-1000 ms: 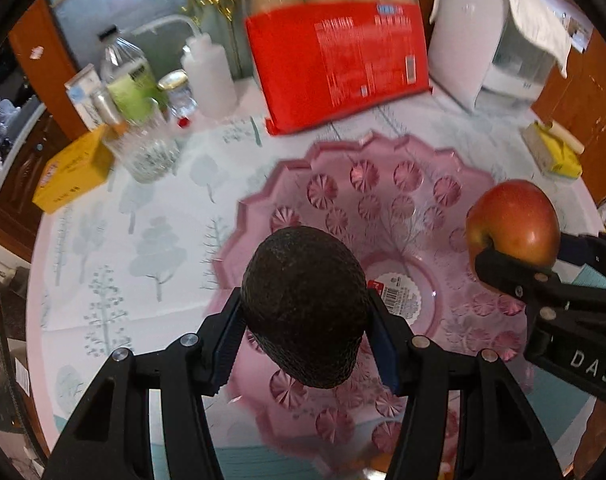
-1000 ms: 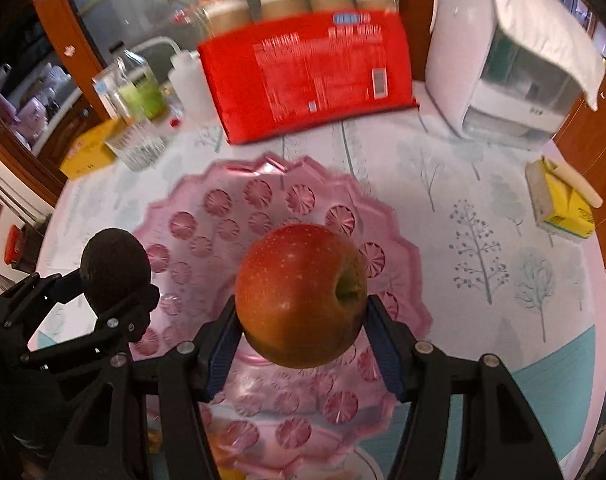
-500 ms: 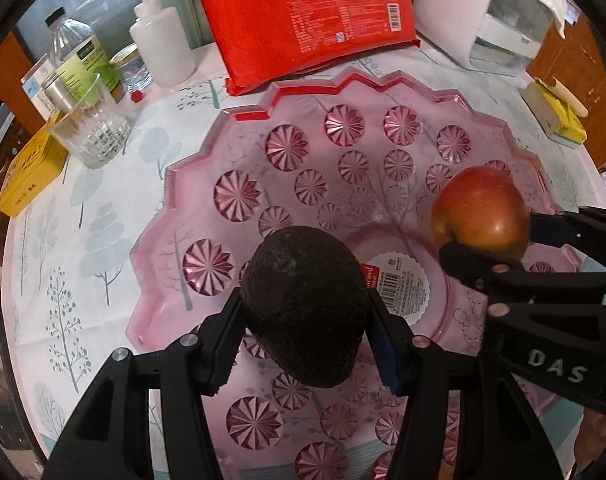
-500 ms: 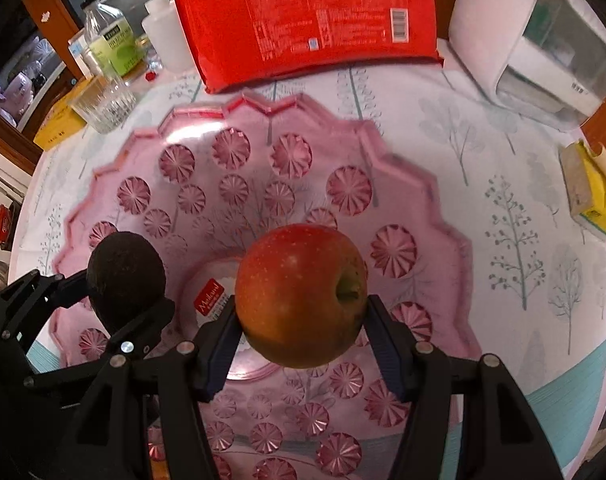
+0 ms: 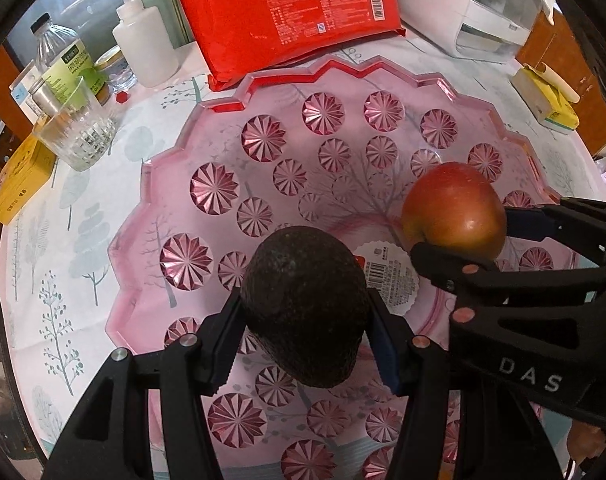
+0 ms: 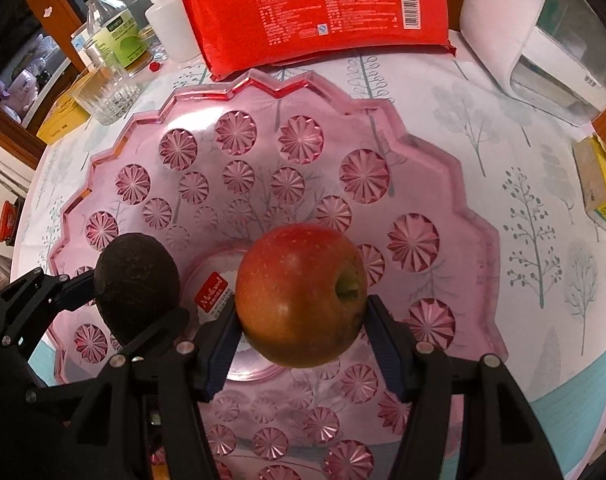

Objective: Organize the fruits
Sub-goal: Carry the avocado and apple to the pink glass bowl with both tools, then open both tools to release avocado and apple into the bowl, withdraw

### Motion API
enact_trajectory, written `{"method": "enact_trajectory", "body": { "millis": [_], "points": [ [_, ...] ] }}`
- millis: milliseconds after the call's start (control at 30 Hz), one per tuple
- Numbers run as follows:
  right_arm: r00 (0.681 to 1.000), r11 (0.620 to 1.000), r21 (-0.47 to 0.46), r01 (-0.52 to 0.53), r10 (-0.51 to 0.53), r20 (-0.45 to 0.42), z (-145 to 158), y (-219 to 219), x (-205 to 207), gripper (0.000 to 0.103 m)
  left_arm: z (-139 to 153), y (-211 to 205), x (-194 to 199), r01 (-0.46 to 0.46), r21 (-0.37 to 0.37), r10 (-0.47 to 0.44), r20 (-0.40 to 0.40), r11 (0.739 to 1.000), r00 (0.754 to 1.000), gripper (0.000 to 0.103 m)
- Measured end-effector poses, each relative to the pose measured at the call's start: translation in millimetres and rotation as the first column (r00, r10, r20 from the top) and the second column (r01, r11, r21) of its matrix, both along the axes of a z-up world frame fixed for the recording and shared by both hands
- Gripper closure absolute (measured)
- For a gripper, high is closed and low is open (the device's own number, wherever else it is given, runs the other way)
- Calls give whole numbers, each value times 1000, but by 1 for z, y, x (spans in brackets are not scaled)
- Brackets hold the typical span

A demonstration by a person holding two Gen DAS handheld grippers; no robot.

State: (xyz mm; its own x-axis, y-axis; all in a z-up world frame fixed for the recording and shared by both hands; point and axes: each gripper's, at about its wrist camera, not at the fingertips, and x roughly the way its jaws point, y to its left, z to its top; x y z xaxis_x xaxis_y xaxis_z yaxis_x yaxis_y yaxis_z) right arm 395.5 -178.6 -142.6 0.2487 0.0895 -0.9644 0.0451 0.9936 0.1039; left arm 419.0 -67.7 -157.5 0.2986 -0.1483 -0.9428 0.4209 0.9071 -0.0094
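Looks like the drop-off step: both fruits hang right over the pink cut-glass bowl (image 5: pixel 231 104), w/ nothing in it yet but a sticker. Left gripper (image 5: pixel 303 344) is clamped partway on a dark, pebbly avocado (image 5: pixel 307 304), approx 6 o'clock in its own view. Right gripper (image 6: pixel 301 340) squeezes a red-yellow apple (image 6: pixel 301 296), stem dimple at 3 o'clock. Next prob calls for easing down to the bowl floor, then opening the jaws, keeping the two apart so they don't bump.
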Motion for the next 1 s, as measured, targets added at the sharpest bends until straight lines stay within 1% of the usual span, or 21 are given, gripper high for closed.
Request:
{"method": "enact_trajectory", "body": {
  "millis": [67, 133, 167, 200, 267, 367, 467, 600, 700, 833, 1000],
  "points": [
    [1000, 1000, 5, 2, -2, 5, 0, 0, -1, 41, 1, -1, -3, 7, 0, -7, 7, 1000, 1000, 44],
    [1000, 1000, 10, 6, -6, 13, 0, 0, -1, 41, 6, -2, -6, 23, 3, -23, 26, 1000, 999, 33],
    [1000, 1000, 15, 8, -9, 13, 1, -1, -1, 41, 8, -3, -8, 29, 6, -29, 33, 1000, 999, 26],
    [1000, 1000, 24, 13, -13, 15, 1, -2, -1, 41, 10, -4, -9, 39, 0, -39, 35, 999, 999, 16],
    [1000, 999, 31, 14, -15, 17, 3, -3, -1, 40, 17, -6, -13, 51, -17, -50, 53, 999, 997, 11],
    [1000, 999, 40, 19, -20, 22, 4, -5, -3, 40, 23, -10, -18, 57, 5, -57, 68, 998, 996, 11],
    [999, 998, 59, 31, -33, 33, 9, -10, -7, 40, 30, -9, -21, 54, -1, -54, 71, 999, 996, 11],
    [997, 996, 85, 38, -43, 67, 23, -14, -13, 40, 40, -5, -27, 39, -4, -39, 82, 999, 996, 11],
    [994, 995, 95, 44, -53, 91, 35, -17, -18, 40, 48, -1, -33, 21, 10, -22, 94, 1000, 995, 11],
    [990, 992, 118, 52, -67, 123, 52, -22, -31, 40, 60, 7, -42, 6, -6, -6, 118, 1000, 993, 11],
    [984, 991, 122, 53, -73, 162, 71, -23, -47, 40, 80, 20, -56, -27, -24, 30, 141, 999, 990, 11]
  ]
}}
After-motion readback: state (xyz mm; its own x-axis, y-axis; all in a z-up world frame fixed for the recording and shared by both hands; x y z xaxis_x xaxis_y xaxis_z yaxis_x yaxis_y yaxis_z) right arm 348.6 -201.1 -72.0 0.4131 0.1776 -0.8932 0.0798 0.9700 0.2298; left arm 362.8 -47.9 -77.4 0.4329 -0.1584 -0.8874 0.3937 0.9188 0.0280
